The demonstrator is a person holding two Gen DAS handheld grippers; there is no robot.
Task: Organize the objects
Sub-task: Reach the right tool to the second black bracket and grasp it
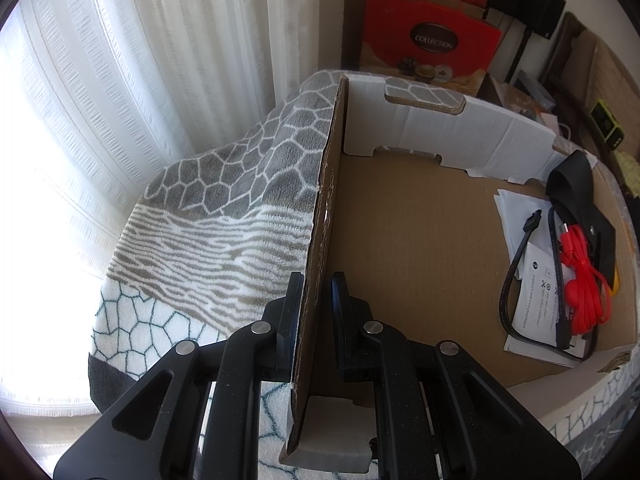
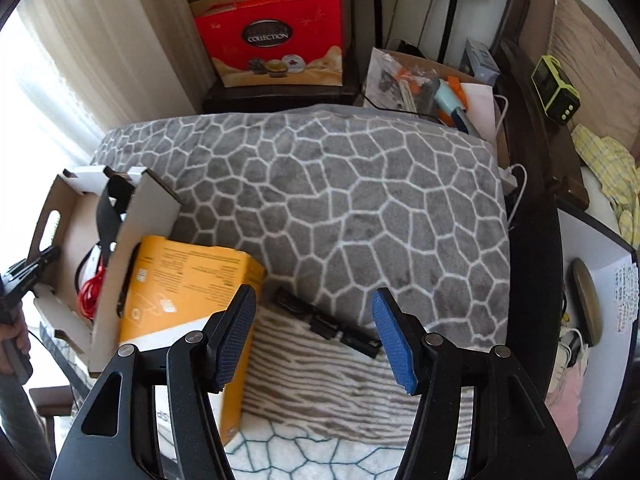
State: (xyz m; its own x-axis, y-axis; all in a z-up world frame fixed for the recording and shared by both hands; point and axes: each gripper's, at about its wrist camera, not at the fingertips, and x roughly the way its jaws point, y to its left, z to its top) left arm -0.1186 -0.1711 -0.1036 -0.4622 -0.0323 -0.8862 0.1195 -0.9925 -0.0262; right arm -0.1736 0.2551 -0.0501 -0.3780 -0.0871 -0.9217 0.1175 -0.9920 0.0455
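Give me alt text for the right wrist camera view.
The open right gripper hovers over a grey patterned blanket, with a small black object lying between its fingers. A yellow box leans against an open cardboard box at left.

Bright window behind white sheer curtain (image 1: 120,80); dark wooden headboard (image 2: 532,92) at right; grey patterned blanket (image 2: 340,184) over surface.

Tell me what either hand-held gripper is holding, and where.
Left hand-held gripper straddles the cardboard box side wall's top edge; contact unclear. Right hand-held gripper holds nothing.
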